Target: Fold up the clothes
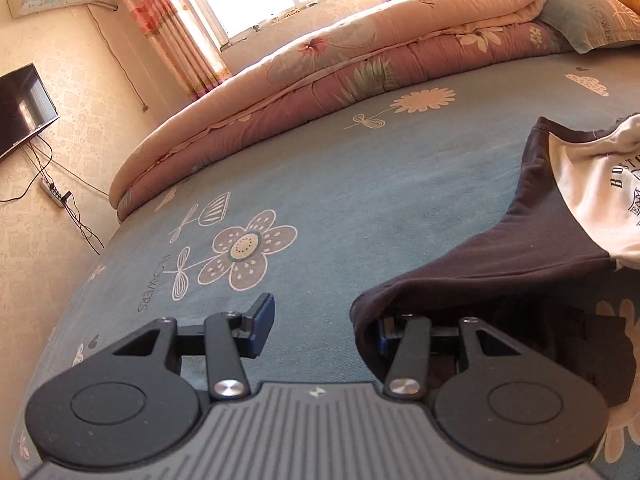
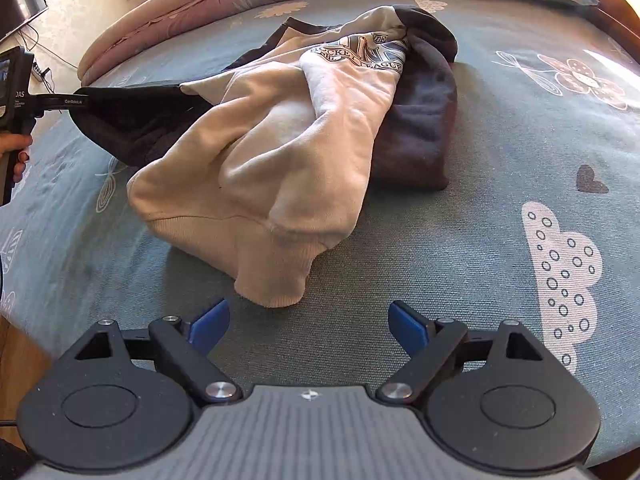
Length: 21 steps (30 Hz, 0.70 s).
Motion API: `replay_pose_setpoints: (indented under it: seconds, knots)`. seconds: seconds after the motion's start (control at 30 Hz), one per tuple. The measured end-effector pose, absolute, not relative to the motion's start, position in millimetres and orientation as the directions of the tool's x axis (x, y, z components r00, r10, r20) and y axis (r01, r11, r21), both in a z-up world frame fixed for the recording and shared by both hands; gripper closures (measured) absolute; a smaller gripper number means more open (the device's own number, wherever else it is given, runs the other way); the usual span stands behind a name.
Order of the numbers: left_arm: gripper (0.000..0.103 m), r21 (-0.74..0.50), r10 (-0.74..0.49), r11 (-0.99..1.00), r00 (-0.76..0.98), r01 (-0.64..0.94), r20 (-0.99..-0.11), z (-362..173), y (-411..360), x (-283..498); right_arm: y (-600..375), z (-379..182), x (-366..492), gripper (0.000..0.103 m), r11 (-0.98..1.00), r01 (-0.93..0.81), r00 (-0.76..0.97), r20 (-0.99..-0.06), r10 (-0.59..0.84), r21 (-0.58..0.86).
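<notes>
The left hand-held gripper has its jaws about half apart, and the dark sleeve of the sweatshirt is draped over one finger, which the cloth hides. The other finger stands bare over the sheet. From the right wrist view the sleeve is seen stretched out taut and lifted toward that gripper, so it carries the cloth; whether it is pinched between the pads or merely hooked over the one finger, I cannot tell. A hand grips its handle at the left edge of that view.

The right hand-held gripper is spread wide with nothing between its blue pads. It hangs over the bare bed sheet, just short of the sweatshirt's ribbed hem, not touching it.

There is one garment: a single cream sweatshirt with dark sleeves and a printed crest, lying crumpled in the middle of the bed. Two grippers are in play, one quilt is rolled along the far side, and one pillow sits at the head.

The heap's long axis runs from the hem, nearest the right gripper, away toward the quilt, while the held sleeve points out sideways to the left.
</notes>
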<state>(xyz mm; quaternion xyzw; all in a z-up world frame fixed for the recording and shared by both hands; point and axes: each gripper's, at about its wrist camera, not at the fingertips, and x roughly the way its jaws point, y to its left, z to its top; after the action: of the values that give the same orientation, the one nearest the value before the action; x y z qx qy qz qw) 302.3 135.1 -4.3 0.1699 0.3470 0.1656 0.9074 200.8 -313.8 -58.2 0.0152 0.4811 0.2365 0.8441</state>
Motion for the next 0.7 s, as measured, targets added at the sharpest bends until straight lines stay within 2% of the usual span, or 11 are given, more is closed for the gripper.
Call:
replay_pose_setpoints:
  seconds: [0.1,0.3,0.43,0.57,0.7]
  knots:
    - [0.055,0.391,0.346,0.912,0.750,-0.126,-0.564,5,119,302,-314,-58,199,0.013,0.889,-0.381,0.426,-0.805,0.413,0.254]
    - [0.055,0.235,0.105,0.971,0.820,0.037,-0.562,10,73,301,-309,-59,197,0.013,0.887,-0.389,0.415,-0.812,0.410,0.249]
    - [0.057,0.089,-0.065,0.985,0.791,0.149,-0.609,-2,43,310,-310,-59,195,0.012,0.888,-0.389,0.414,-0.815,0.406,0.245]
    - [0.058,0.013,-0.168,0.971,0.717,0.239,-0.677,-31,14,319,-315,-60,193,0.012,0.894,-0.374,0.418,-0.815,0.401,0.248]
    - [0.058,-0.079,-0.230,0.962,0.615,0.263,-0.754,-68,-5,323,-321,-60,192,0.011,0.898,-0.358,0.420,-0.815,0.400,0.257]
